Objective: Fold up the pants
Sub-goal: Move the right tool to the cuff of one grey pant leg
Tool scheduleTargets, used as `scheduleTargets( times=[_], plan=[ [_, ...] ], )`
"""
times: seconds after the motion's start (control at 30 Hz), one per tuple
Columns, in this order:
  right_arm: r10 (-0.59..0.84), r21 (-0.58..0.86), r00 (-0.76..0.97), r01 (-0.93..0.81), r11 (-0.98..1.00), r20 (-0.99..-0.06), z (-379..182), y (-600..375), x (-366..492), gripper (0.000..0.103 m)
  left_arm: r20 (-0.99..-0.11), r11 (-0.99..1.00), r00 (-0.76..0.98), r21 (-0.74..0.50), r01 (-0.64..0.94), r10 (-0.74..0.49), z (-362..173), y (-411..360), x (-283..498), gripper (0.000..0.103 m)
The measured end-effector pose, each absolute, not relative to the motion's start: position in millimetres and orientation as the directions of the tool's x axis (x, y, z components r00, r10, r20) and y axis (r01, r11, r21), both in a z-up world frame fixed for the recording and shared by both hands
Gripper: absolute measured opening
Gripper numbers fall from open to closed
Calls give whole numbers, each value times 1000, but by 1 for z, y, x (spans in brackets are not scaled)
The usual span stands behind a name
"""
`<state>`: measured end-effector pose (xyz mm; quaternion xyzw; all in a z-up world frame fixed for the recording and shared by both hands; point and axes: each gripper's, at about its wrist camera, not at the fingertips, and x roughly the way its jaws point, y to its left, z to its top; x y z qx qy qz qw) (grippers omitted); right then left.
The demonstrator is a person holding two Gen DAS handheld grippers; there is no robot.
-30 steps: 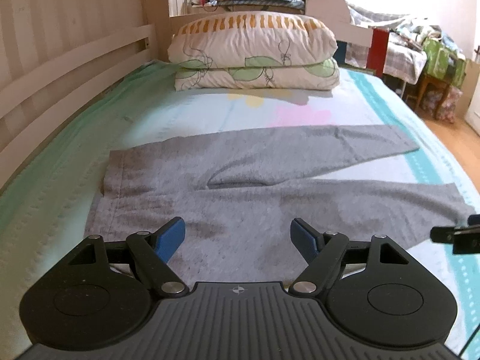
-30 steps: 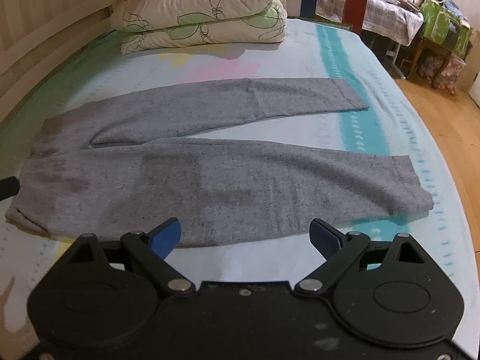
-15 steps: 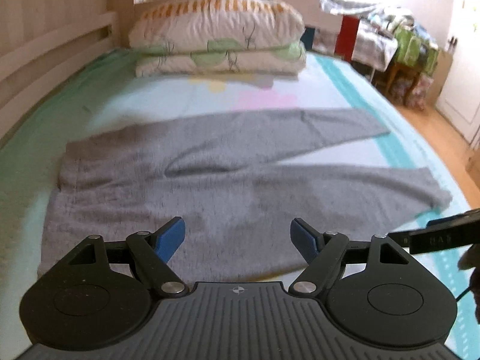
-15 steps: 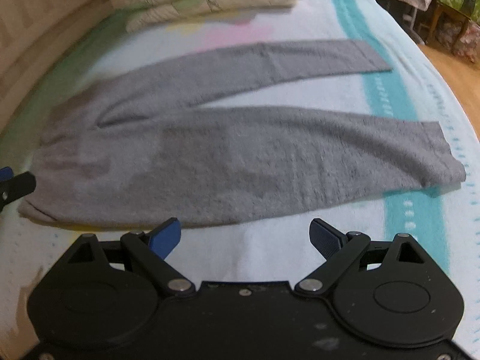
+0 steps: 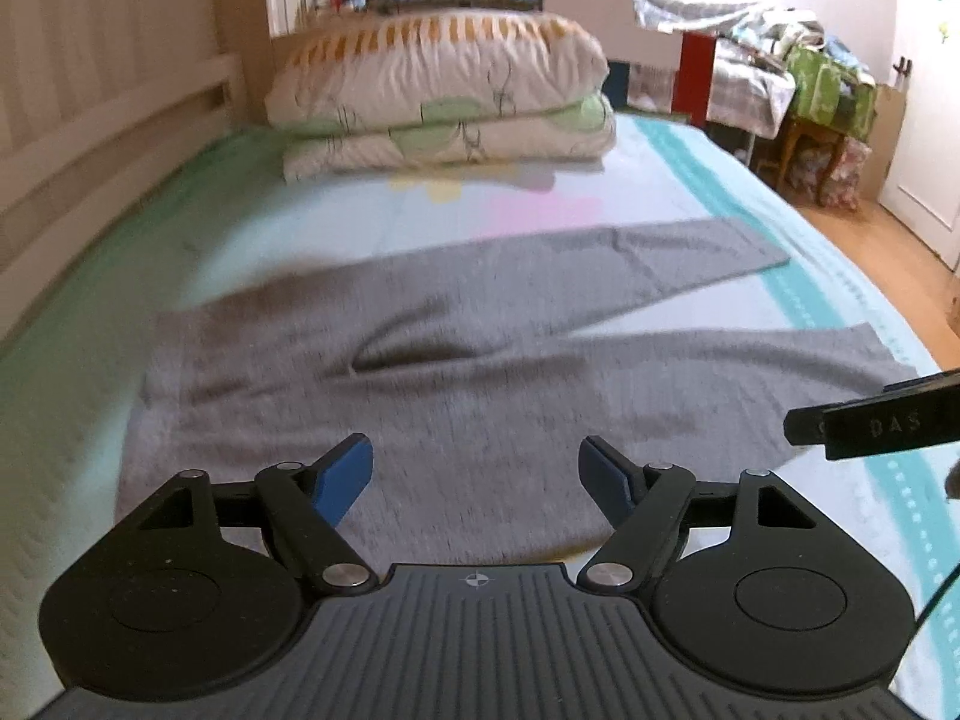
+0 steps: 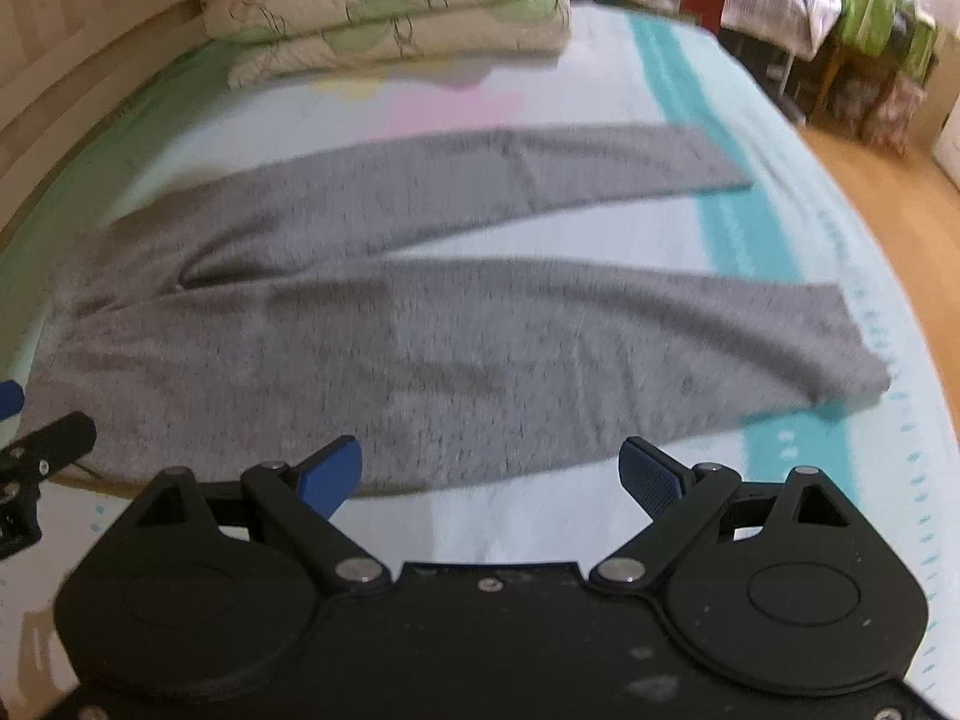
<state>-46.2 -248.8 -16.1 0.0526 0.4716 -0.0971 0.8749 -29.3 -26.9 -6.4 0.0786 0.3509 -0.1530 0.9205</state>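
Grey sweatpants (image 5: 480,396) lie flat on the bed, waistband at the left, both legs spread toward the right, the far leg angled away from the near one. They also show in the right wrist view (image 6: 456,336). My left gripper (image 5: 477,474) is open and empty, above the near hip area of the pants. My right gripper (image 6: 489,474) is open and empty, above the near edge of the near leg. Part of the right gripper (image 5: 870,423) shows at the right edge of the left wrist view. Part of the left gripper (image 6: 36,456) shows at the left edge of the right wrist view.
Two stacked floral pillows (image 5: 444,96) lie at the head of the bed. A wooden rail (image 5: 108,120) runs along the left side. The bed's right edge drops to a wooden floor (image 6: 900,204). Cluttered furniture (image 5: 822,96) stands at the far right.
Both grippers have shifted over the pants; the views are blurred from motion. The right gripper has come closer to the near leg's edge. Both stay open.
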Motion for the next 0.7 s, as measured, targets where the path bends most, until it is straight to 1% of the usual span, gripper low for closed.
scheduleTargets(
  times=[0.17, 0.3, 0.43, 0.6, 0.7],
  plan=[
    [-105, 24, 583, 210, 977, -805, 0, -250, -59, 98, -626, 936, 744, 64, 347, -233, 5, -32, -39, 75],
    [-98, 47, 607, 219, 975, -788, 2, -257, -65, 98, -589, 929, 772, 91, 358, -239, 9, -40, -41, 75],
    [-68, 89, 638, 210, 974, -767, -2, -267, -59, 98, -608, 920, 749, 74, 384, -263, 5, -48, -35, 75],
    [-52, 79, 651, 171, 982, -757, -23, -272, -46, 98, -642, 908, 706, 38, 418, -299, -5, -51, -27, 75],
    [-77, 50, 633, 181, 982, -770, -44, -283, -36, 97, -657, 911, 687, 2, 412, -310, -11, -49, -19, 75]
  ],
)
